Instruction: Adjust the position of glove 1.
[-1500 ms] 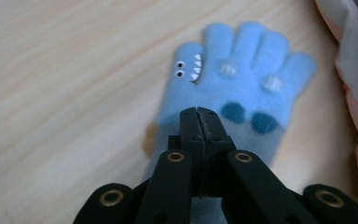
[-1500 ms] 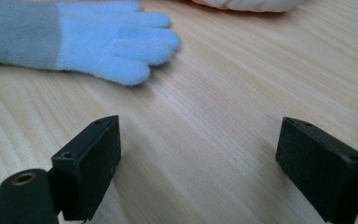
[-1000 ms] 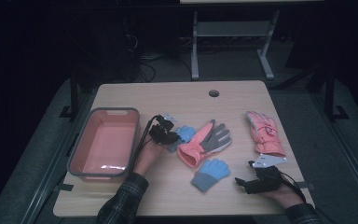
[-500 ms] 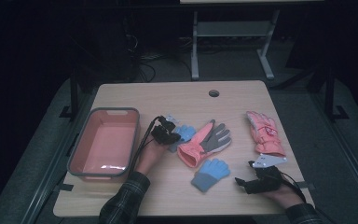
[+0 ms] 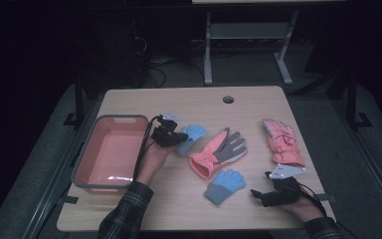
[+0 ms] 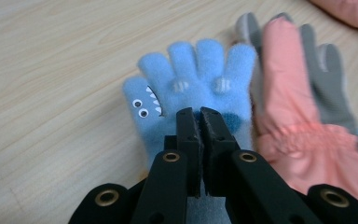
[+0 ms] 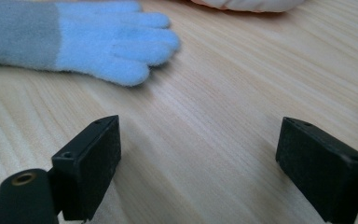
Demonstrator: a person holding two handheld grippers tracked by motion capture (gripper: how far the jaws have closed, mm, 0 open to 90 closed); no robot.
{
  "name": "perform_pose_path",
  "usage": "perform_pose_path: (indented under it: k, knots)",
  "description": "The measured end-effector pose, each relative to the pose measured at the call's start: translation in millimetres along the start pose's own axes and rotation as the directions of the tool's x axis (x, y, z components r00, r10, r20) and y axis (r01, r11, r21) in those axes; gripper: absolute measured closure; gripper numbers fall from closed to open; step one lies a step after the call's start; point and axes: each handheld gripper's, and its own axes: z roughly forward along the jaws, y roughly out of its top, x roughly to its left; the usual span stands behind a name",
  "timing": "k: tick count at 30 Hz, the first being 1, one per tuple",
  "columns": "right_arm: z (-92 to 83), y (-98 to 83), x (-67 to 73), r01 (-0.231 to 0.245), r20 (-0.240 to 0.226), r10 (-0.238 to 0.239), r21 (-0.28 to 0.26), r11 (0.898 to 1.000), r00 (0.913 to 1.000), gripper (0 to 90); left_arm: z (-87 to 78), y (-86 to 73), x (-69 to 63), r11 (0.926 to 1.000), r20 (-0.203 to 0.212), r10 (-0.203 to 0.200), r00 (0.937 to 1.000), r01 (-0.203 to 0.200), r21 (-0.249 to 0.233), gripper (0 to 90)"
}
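My left gripper (image 6: pixel 199 114) is clamped on the blue monster glove (image 6: pixel 193 79), fingers pointing away from me. The pink bin (image 5: pixel 95 149) sits right beside that hand. My right gripper (image 7: pixel 198 163) idles wide open near the other blue glove (image 7: pixel 74 35).

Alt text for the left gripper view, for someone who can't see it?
The left gripper is shut on the cuff end of a blue glove with a small monster face, lying fingers-away on the wooden table. A pink and grey glove lies right beside it.
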Motion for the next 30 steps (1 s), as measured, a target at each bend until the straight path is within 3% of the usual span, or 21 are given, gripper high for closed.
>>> perform_pose_path:
  k: [6,14,16,23,30]
  knots:
    - [0.0,0.0,0.0,0.0,0.0,0.0,0.0,1.0,1.0,13.3,-14.8,-0.7,-14.6,1.0,0.054,0.003,0.9985,-0.003,-0.003,86.8]
    - [0.0,0.0,0.0,0.0,0.0,0.0,0.0,1.0,1.0,13.3,-28.3,-3.8,-43.3,0.9995,0.113,0.031,0.9931,-0.029,-0.011,86.8]
    - [0.0,0.0,0.0,0.0,0.001,0.0,0.0,1.0,1.0,13.3,-31.3,-4.3,-56.1,0.9992,0.129,0.04,0.9908,-0.039,-0.013,86.8]
    - [0.0,0.0,0.0,0.001,0.001,-0.001,0.0,1.0,1.0,13.2,-31.0,-6.9,-81.1,0.9977,0.172,0.068,0.9827,-0.067,-0.011,86.8]
    - [0.1,0.0,0.0,0.0,0.0,0.0,-0.001,1.0,1.0,13.3,-17.3,-14.3,-110.0,0.9955,0.209,0.088,0.974,-0.093,0.018,86.8]
